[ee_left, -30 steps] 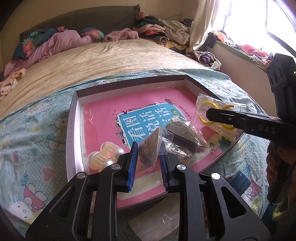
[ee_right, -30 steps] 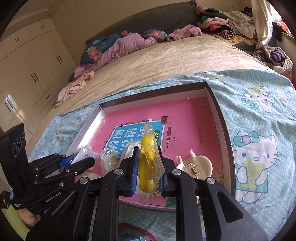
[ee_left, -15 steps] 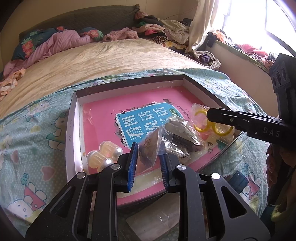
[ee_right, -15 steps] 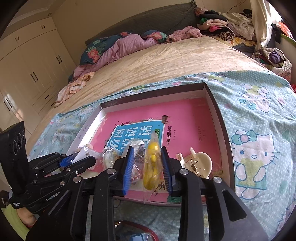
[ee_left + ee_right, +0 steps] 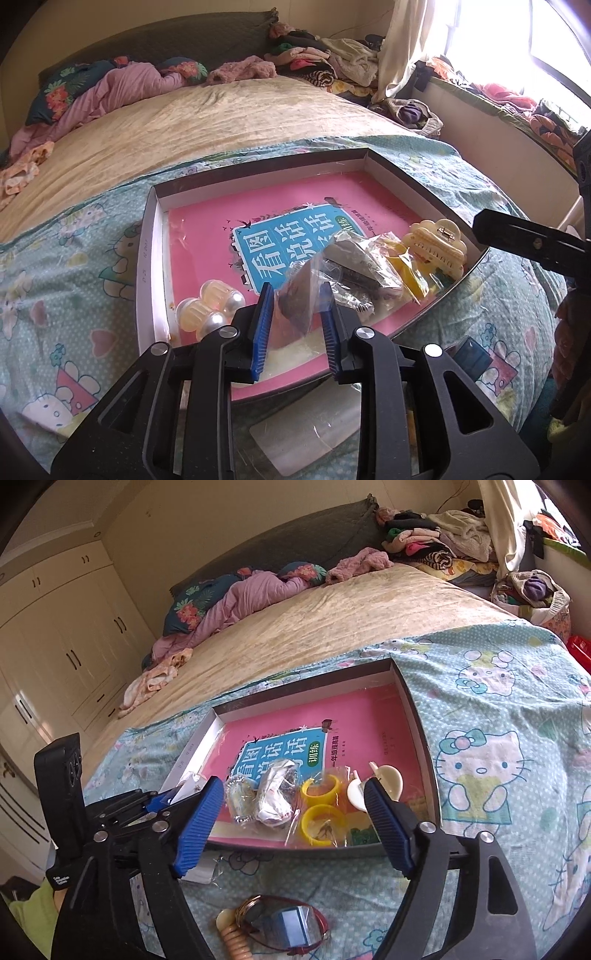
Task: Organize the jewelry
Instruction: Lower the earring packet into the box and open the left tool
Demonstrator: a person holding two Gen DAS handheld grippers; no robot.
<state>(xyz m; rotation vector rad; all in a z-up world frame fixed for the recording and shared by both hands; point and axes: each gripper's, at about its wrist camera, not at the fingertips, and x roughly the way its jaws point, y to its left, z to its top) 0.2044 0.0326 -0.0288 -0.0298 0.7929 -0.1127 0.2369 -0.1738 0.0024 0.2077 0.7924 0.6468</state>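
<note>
Bedroom, cartoon-print blanket [image 5: 498,716] at the foot of the bed; on it a shallow cardboard box lid [image 5: 417,720] used as a tray, lined with a pink book [image 5: 207,236]. All positions below are given relative to the tray.

Task items: bagged yellow rings [image 5: 321,805] lie flat inside the tray at its near edge, beside two other small clear bags [image 5: 266,794] and a cream hair claw [image 5: 380,779] in the near right corner. Two pearl-ended clips [image 5: 207,306] sit in the near left corner. Outside the tray, just in front of it, more pieces wait on the blanket: a blue-faced watch [image 5: 291,923] and a beaded bracelet [image 5: 232,938].

Right gripper [image 5: 291,823]: jaws wide apart, nothing between the pads; the rings' bag lies beyond them. Left gripper [image 5: 295,317]: jaws barely parted, a small clear bag with a dark piece [image 5: 299,299] stands between the blue pads; contact looks light, grip apparently easing.

Step in hand, judged: release of both bags into the tray. To do it well, open the left jaws fully before lifting away so the plastic does not cling and drag out; withdraw the right gripper up and back, clear of the tray's near wall.

Versus a second ago: right jaws were clamped on the rings' bag held upright; they have just been opening, and the bag now lies flat. Left jaws were shut tight and have just begun opening
</note>
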